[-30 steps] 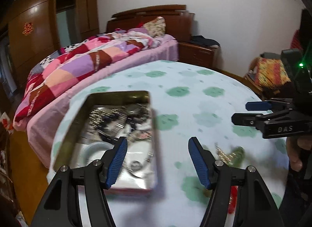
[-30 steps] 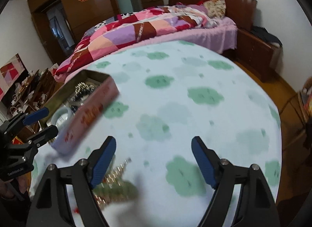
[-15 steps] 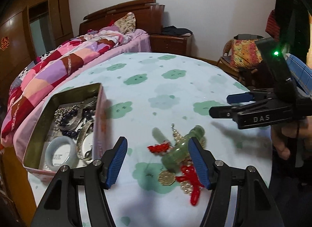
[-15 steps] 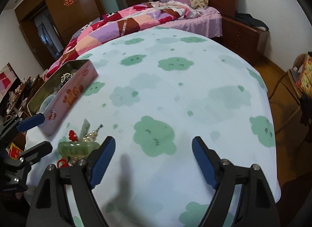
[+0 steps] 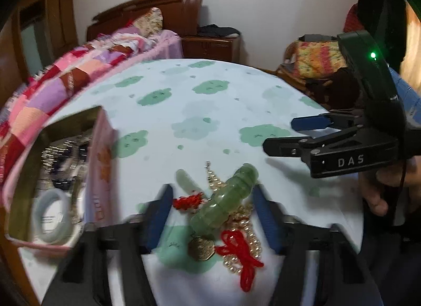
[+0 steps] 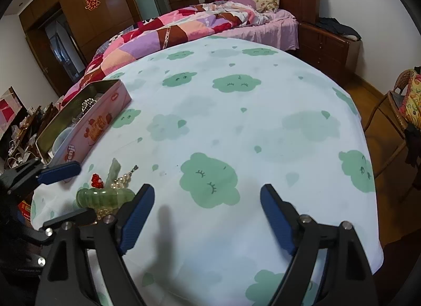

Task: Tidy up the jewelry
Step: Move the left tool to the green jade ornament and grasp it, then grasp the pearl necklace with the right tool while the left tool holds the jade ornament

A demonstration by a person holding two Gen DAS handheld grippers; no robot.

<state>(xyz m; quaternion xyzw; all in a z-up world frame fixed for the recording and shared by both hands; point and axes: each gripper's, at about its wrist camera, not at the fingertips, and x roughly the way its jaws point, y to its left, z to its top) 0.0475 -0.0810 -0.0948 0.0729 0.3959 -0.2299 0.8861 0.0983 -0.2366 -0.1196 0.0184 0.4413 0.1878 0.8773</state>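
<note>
Jewelry pile (image 5: 226, 216), a jade ornament tangled with pearls and red tassels, lies between our left gripper (image 5: 210, 216) fingers, which have just been narrowing without yet pressing. Right gripper (image 6: 208, 216) hangs wide over bare tablecloth (image 6: 236, 127). Beyond, the open tin (image 6: 102, 121) awaits.
</note>
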